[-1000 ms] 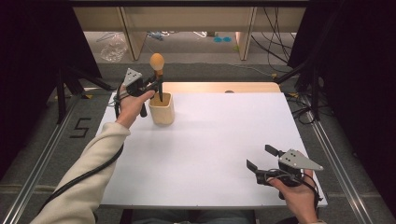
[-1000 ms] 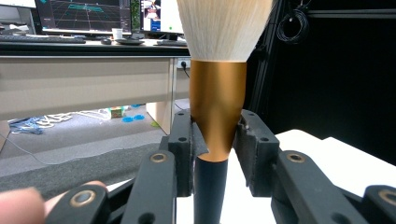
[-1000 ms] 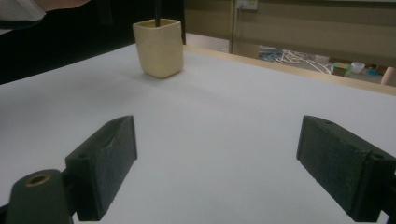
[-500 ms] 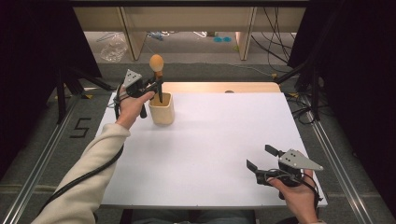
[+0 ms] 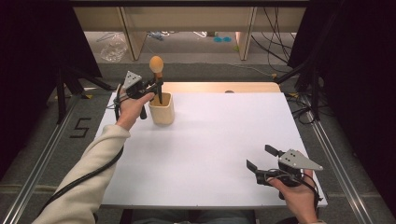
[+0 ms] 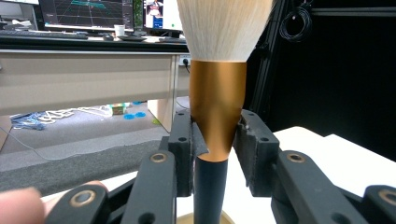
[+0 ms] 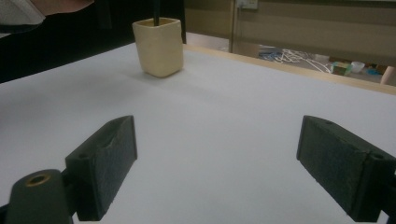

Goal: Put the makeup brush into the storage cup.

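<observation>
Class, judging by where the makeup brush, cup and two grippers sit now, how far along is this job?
Done: the left gripper has closed on the copper-collared, white-bristled makeup brush. In hand: the brush stands upright, its dark handle down in the cream square cup. Left: lifting it out or letting go; which, I cannot tell. The right gripper rests open.

Monitors (image 6: 93,14), floor cables (image 5: 275,28).

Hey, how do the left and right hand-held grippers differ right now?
The left hand-held gripper is shut on the brush, which stands in the cream cup; the right hand-held gripper is open and holds nothing. The left sits at the far left of the white table, raised above the cup; the right rests low near the table's near right edge. Both have black jaws and a grey plate on top.
</observation>
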`<state>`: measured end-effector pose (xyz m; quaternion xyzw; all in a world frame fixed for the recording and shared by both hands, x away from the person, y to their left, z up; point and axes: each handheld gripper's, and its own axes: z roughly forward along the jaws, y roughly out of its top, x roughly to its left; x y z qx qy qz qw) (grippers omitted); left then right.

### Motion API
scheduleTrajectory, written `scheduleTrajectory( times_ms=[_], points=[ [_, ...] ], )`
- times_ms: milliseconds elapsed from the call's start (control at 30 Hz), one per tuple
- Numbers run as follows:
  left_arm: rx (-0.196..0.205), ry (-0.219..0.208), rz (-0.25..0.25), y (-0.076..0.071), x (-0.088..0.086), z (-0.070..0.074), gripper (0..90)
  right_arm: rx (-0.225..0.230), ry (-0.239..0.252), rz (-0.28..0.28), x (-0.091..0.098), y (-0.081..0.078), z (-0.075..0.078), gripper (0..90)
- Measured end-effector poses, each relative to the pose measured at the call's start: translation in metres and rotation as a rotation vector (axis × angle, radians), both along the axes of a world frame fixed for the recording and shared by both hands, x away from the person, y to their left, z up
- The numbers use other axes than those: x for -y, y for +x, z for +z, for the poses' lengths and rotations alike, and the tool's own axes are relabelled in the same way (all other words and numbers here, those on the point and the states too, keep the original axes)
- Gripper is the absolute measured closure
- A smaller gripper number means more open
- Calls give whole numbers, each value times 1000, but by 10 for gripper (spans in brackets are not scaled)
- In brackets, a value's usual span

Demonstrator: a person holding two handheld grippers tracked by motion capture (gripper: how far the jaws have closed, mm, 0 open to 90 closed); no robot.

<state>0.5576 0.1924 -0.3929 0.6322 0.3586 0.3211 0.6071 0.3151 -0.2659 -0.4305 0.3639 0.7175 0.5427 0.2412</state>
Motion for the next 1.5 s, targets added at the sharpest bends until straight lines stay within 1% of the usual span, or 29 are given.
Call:
scheduleTrajectory(
  times_ms=[67,100,133,167,200,233,367,433,600,633,667,700,733,800,867,900,933,1000,1033,1133,1167,1233,1267,1300,1333,1400,1433,1500],
  points=[
    [-9,-10,3,0,0,0,690,0,0,0,0,0,0,133],
    [-2,-4,1,0,0,-1,690,1,0,0,0,0,0,133],
    [-4,0,3,0,-1,-1,690,2,1,-1,0,0,0,134],
    [-6,-1,4,0,-1,-1,690,-20,-34,-7,2,-2,2,134],
    [-5,-2,4,0,-1,-1,690,-1,-7,-7,1,0,0,134],
    [-13,-12,7,0,-1,-1,690,-4,0,-1,0,0,0,134],
    [0,3,3,1,-1,-2,690,0,0,0,0,0,0,134],
    [-1,4,3,1,-1,-2,689,-6,-1,-1,0,0,0,134],
    [-2,5,4,1,-1,-3,690,-3,1,0,0,0,0,134],
    [-11,-4,6,0,0,-4,690,-6,-1,1,0,0,0,134],
    [-3,3,3,1,0,-4,690,-1,1,1,0,0,0,134],
    [-12,-5,6,0,1,-4,690,-8,-12,-6,0,0,0,134],
    [-19,-16,9,-1,2,-5,690,-5,0,1,0,0,0,134],
    [-22,-22,9,-1,2,-5,690,-1,2,1,0,0,0,134],
    [-8,-2,6,0,1,-5,690,-7,-15,-8,0,0,1,134],
    [-11,-3,7,0,1,-6,690,-10,-4,-2,0,0,0,134],
    [-6,4,6,1,1,-6,689,-8,-6,-5,0,0,0,134],
    [-2,6,5,1,1,-6,690,-7,-6,-3,0,0,0,135],
    [-2,5,5,1,1,-6,689,-7,-15,-8,0,-1,0,134],
    [-6,0,7,1,2,-7,690,-8,-15,-8,1,-1,0,134],
    [-11,-3,9,0,2,-8,690,-7,1,1,0,0,0,134],
    [-8,-1,8,0,2,-8,690,-2,2,1,0,0,0,134],
    [-8,-1,8,0,2,-8,689,-1,1,2,0,0,0,134],
    [-6,3,9,0,2,-8,690,-8,-13,-5,0,-1,0,134],
    [-14,-12,11,-1,3,-8,690,-2,0,1,0,0,0,135],
    [2,12,7,1,1,-9,690,-1,0,2,0,0,0,135],
    [5,17,6,1,0,-9,690,-1,0,2,0,0,0,135],
    [4,11,7,1,1,-9,690,-8,-16,-8,1,-1,0,134]
  ],
)
